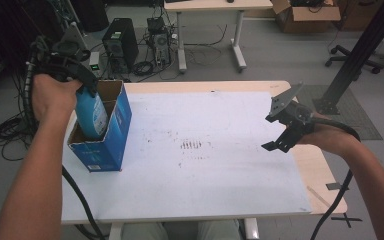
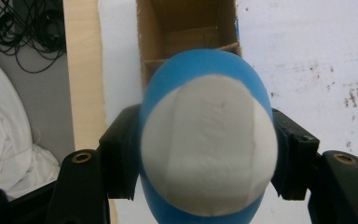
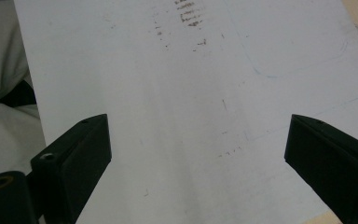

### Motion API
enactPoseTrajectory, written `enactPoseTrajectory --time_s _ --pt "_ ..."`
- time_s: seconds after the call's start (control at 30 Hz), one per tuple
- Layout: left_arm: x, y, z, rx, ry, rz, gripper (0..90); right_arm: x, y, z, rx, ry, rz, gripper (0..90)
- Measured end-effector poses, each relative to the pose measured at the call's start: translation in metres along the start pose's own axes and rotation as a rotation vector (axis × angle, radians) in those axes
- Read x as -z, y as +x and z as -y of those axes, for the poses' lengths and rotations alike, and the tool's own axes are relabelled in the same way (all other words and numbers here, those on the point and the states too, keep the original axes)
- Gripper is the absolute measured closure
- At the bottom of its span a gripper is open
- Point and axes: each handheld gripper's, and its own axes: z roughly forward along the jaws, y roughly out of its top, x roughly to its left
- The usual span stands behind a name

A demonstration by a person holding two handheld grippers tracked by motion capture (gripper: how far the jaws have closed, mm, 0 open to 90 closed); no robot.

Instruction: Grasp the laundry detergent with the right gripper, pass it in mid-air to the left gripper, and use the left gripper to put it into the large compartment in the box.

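A carton [image 1: 105, 135] stands at the left edge of the surface [image 1: 205, 165]. A bottle [image 1: 91, 116] stands partly inside the carton's near compartment. The right tongs [image 1: 275, 132] are over the surface's right side.

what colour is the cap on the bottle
White, on a blue bottle; the cap shows best in the left gripper view.

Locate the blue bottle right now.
High view, left side of the table: the blue bottle stands partly inside the near compartment of the blue carton, clamped at its top by the left hand-held gripper.
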Motion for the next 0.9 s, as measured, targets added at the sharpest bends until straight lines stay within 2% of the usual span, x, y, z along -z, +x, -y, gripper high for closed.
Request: enactPoseTrajectory --time_s 0.2,0.43,0.6,0.9 --pt "-0.025 -0.001 0.007 0.0 0.017 -0.011 37.8 -0.004 0.001 0.003 -0.005 -0.005 -0.004 7.0" --pt "-0.053 0.001 0.016 0.002 0.035 0.011 37.8 -0.006 0.001 0.004 -0.014 -0.003 -0.01 7.1" --pt "-0.064 -0.001 0.018 -0.02 0.039 0.002 37.8 -0.009 0.001 0.005 -0.017 -0.005 -0.014 7.1" --pt "-0.083 -0.003 0.023 -0.026 0.044 0.008 37.9 -0.012 0.001 0.009 -0.031 -0.002 -0.017 7.2"
